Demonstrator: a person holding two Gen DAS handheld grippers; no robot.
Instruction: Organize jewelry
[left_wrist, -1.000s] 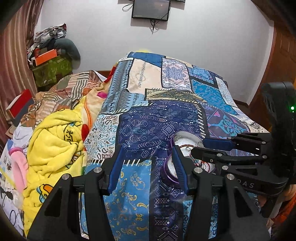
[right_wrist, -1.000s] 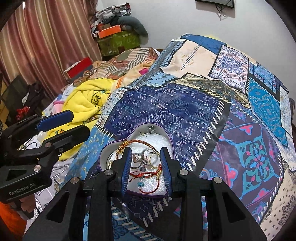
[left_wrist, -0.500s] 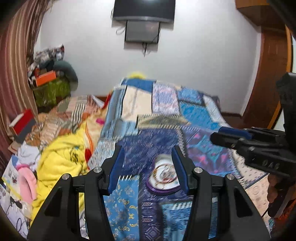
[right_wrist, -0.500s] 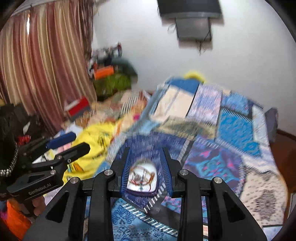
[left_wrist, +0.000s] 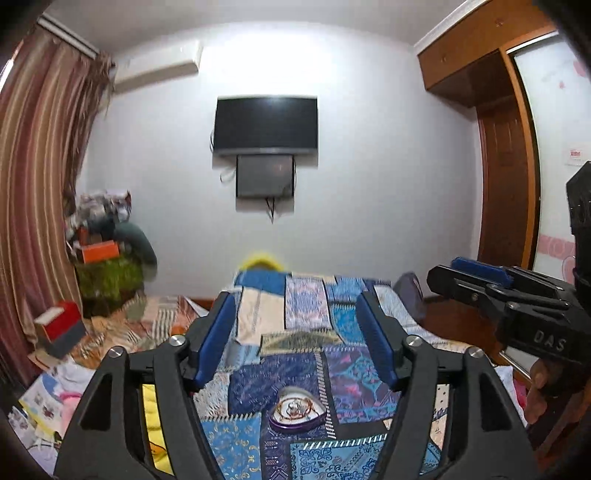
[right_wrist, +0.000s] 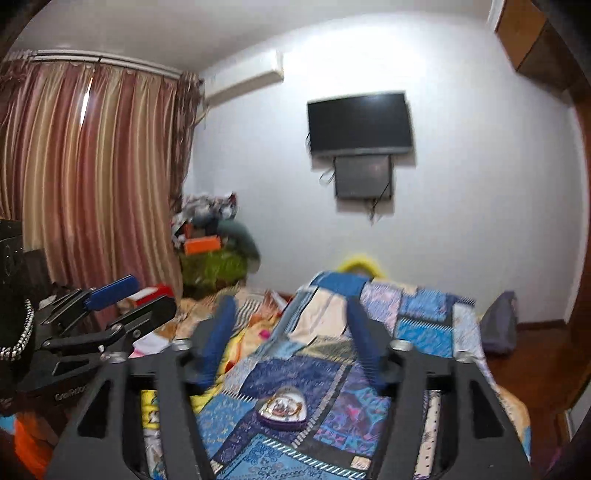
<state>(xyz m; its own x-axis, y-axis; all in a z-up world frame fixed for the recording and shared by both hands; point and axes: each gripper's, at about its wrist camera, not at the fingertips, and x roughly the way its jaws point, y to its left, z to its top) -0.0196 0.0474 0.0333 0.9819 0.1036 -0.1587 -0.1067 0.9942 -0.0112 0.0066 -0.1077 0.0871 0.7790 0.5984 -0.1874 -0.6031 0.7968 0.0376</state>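
Observation:
A purple heart-shaped jewelry box (left_wrist: 297, 410) lies open on the patchwork bedspread (left_wrist: 284, 373), with bracelets and rings piled inside; it also shows in the right wrist view (right_wrist: 282, 408). My left gripper (left_wrist: 297, 314) is open and empty, held well above and behind the box. My right gripper (right_wrist: 290, 317) is open and empty, also raised away from the box. The right gripper appears at the right edge of the left wrist view (left_wrist: 495, 291), and the left gripper at the left of the right wrist view (right_wrist: 110, 314).
A yellow blanket (right_wrist: 236, 343) and piled clothes lie left of the bed. A red box (left_wrist: 59, 325) and a stacked heap (left_wrist: 107, 258) stand by the striped curtain (right_wrist: 85, 184). A TV (left_wrist: 266, 125) hangs on the far wall. A wooden wardrobe (left_wrist: 517, 166) stands at the right.
Both grippers have pulled back and up from the jewelry box, which now looks small and far. The right gripper's jaws have opened wider. Both views have tilted up to the wall.

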